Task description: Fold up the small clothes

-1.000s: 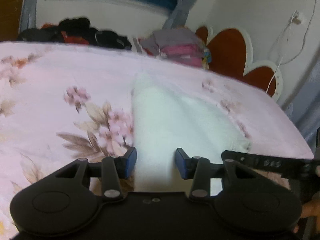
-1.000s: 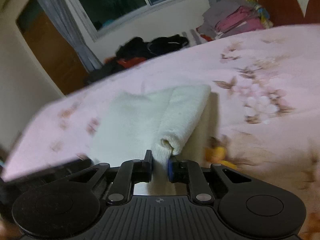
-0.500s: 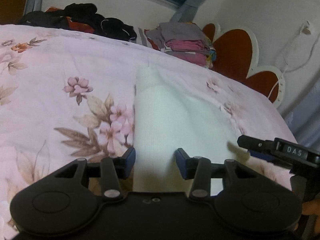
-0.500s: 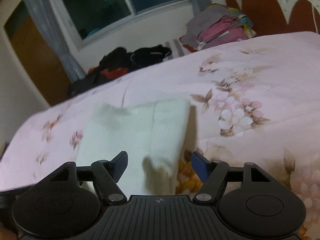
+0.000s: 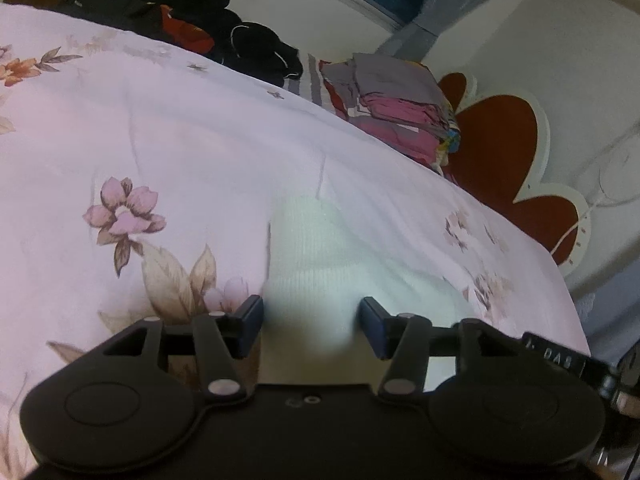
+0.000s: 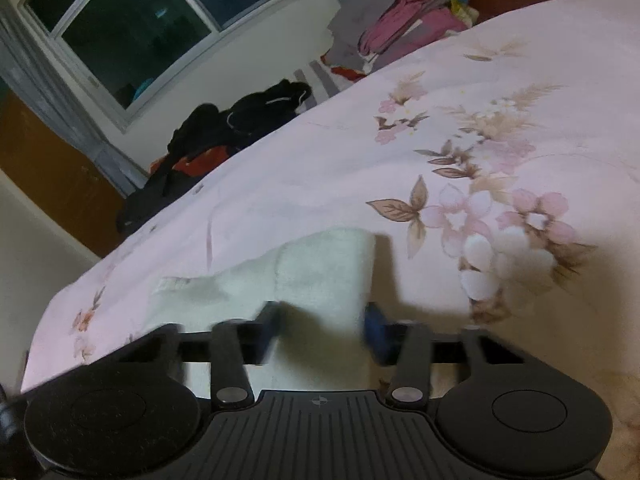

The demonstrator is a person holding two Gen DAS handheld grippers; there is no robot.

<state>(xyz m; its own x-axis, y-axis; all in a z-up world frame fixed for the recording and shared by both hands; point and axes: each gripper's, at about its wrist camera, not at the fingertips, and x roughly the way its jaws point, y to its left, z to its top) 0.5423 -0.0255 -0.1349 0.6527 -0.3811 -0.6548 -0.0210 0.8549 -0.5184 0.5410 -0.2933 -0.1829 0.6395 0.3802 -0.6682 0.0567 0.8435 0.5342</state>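
A small white knit garment (image 5: pixel 316 256) lies folded flat on the pink floral bedspread (image 5: pixel 160 152). My left gripper (image 5: pixel 312 320) is open, low over the garment's near end, its blue-padded jaws standing on either side of the cloth. In the right wrist view the same garment (image 6: pixel 320 268) lies just ahead of my right gripper (image 6: pixel 320 328), which is open with the cloth's near edge between its jaws. The right gripper's black body (image 5: pixel 568 360) shows at the left view's right edge.
A stack of folded grey and pink clothes (image 5: pixel 400 108) sits at the bed's far side by a red heart-shaped headboard (image 5: pixel 500 148). A heap of dark clothes (image 5: pixel 200 12) lies under the window (image 6: pixel 140 28). The bed's edge (image 5: pixel 568 304) drops off on the right.
My right gripper has opened and let go of the white garment's folded edge, which now lies flat. Both grippers have dropped lower and closer to the cloth.
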